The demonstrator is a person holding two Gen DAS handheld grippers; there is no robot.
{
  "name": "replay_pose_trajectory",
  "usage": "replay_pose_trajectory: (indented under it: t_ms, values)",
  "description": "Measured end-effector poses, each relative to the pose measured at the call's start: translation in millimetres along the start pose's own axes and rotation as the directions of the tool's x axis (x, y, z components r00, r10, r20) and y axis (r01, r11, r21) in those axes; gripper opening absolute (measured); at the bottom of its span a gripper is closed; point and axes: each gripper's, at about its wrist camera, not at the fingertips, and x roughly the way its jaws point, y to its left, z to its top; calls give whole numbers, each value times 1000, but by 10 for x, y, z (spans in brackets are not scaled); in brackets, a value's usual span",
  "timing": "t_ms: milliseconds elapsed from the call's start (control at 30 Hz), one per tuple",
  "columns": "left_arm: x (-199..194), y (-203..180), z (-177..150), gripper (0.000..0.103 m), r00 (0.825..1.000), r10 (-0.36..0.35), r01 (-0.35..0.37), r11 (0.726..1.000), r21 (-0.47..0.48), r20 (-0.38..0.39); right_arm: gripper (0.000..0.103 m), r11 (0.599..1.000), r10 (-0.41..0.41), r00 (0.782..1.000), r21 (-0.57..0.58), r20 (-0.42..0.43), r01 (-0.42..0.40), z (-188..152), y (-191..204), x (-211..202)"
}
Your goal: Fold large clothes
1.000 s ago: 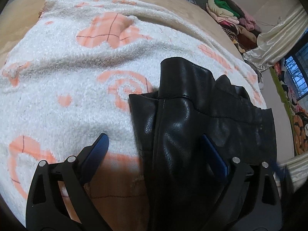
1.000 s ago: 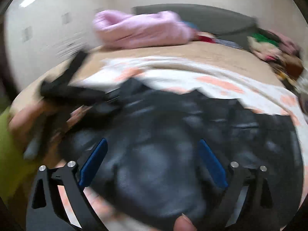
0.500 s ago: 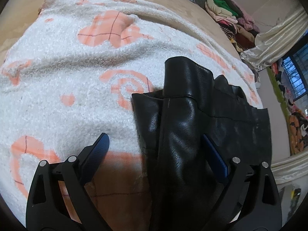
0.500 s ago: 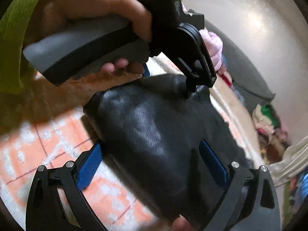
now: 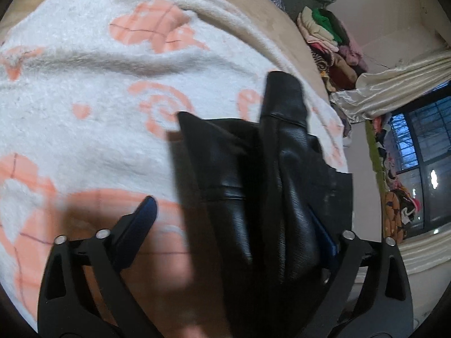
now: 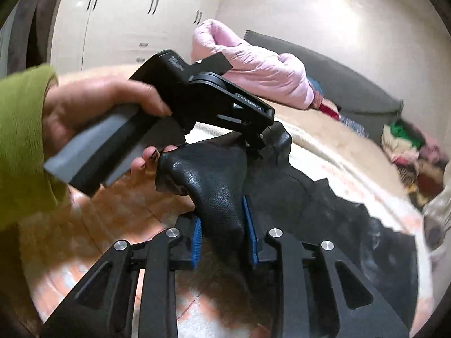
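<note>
A black leather garment (image 5: 270,186) lies bunched on a white blanket with pink shapes (image 5: 84,90). My left gripper (image 5: 234,225) stands wide over its near end, jaws closing a little. The leather lies between the fingers and leans on the right pad (image 5: 324,236); the left pad (image 5: 141,222) is clear of it. In the right wrist view my right gripper (image 6: 224,229) is closing on a raised fold of the garment (image 6: 217,186), both blue pads against it. A hand (image 6: 93,104) in a green sleeve holds the left gripper (image 6: 258,140), whose tips reach the garment's far part.
A pink padded coat (image 6: 253,64) lies at the head of the bed against a dark grey cushion (image 6: 352,76). Stacked clothes (image 5: 329,36) sit beyond the bed's far corner, with a cream curtain (image 5: 394,84) and a window (image 5: 422,155) on the right. White wardrobe doors (image 6: 126,14) stand behind.
My right gripper's jaws came together from wide apart onto a fold of the leather and lifted it. The left gripper rolled slightly; the garment bunched up between its fingers.
</note>
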Motion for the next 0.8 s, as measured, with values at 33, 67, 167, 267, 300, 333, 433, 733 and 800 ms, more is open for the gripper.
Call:
replay_pose_trajectory:
  t_ms: [33, 67, 167, 267, 300, 333, 433, 733, 800]
  values:
    - [-10, -81, -15, 67, 1000, -19, 19, 1000, 4, 3, 23, 999, 24, 1000, 39, 4, -25, 11, -54, -30]
    - [-17, -135, -23, 59, 1000, -23, 23, 1000, 5, 5, 23, 996, 46, 999, 75, 9, -46, 8, -135, -64]
    - [-138, -484, -58, 47, 998, -1, -4, 998, 64, 70, 22, 988, 63, 997, 136, 43, -68, 34, -250, -233]
    - [-247, -900, -98, 47, 991, 5, -24, 990, 141, 133, 22, 981, 57, 995, 179, 88, -72, 37, -448, -461]
    - [-268, -1033, -114, 47, 989, -3, -21, 987, 161, 147, 21, 974, 55, 993, 213, 105, -76, 21, -582, -562]
    - [-282, -1171, -117, 47, 988, -12, -17, 983, 183, 156, 21, 967, 56, 992, 242, 115, -82, 10, -681, -636]
    - [-235, -1689, -168, 47, 985, -23, -22, 966, 259, 171, 20, 929, 57, 986, 352, 157, -110, -84, -1086, -876]
    - [171, -2719, -429, 47, 986, -42, -26, 914, 405, 159, 16, 854, -48, 981, 517, 185, -56, -542, -1831, -1417]
    - [262, -2879, -460, 47, 988, -50, -16, 905, 424, 145, 16, 829, -70, 980, 558, 188, -48, -663, -1963, -1519]
